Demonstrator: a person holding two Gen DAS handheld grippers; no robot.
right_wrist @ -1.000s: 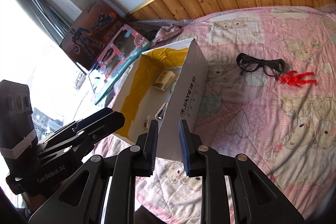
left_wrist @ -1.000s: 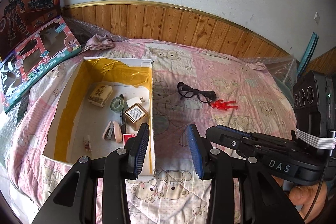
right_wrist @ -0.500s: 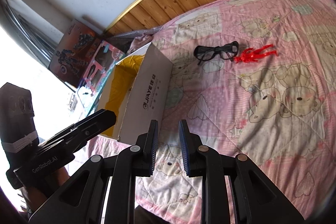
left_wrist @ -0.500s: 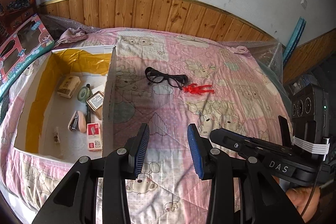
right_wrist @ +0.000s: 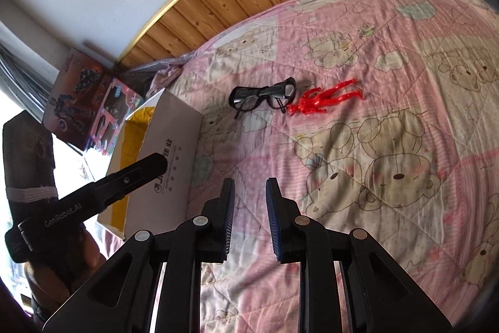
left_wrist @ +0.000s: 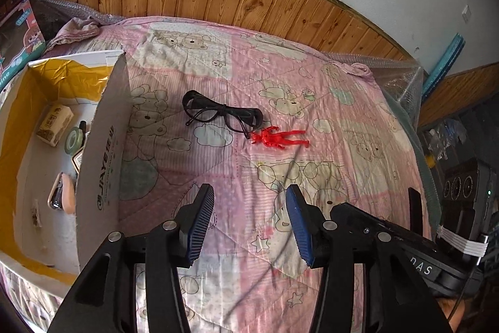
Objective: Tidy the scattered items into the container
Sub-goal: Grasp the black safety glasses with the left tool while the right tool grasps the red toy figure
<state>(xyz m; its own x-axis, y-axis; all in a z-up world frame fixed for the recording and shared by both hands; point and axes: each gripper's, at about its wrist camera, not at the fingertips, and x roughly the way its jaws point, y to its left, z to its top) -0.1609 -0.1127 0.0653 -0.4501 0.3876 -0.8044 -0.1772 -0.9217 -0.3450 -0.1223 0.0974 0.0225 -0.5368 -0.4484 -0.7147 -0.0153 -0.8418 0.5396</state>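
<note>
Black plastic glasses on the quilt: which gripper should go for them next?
Left, probably. The left gripper, jaws wide apart and empty, faces the black plastic glasses squarely beside the white cardboard box; the right gripper has narrower jaws and sits off-axis.

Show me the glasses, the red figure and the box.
glasses (left_wrist: 222, 114), left wrist view, on the bridge.
red figure (left_wrist: 274, 138), left wrist view, on the torso.
box (right_wrist: 170, 145), right wrist view, on the white outer wall.
</note>
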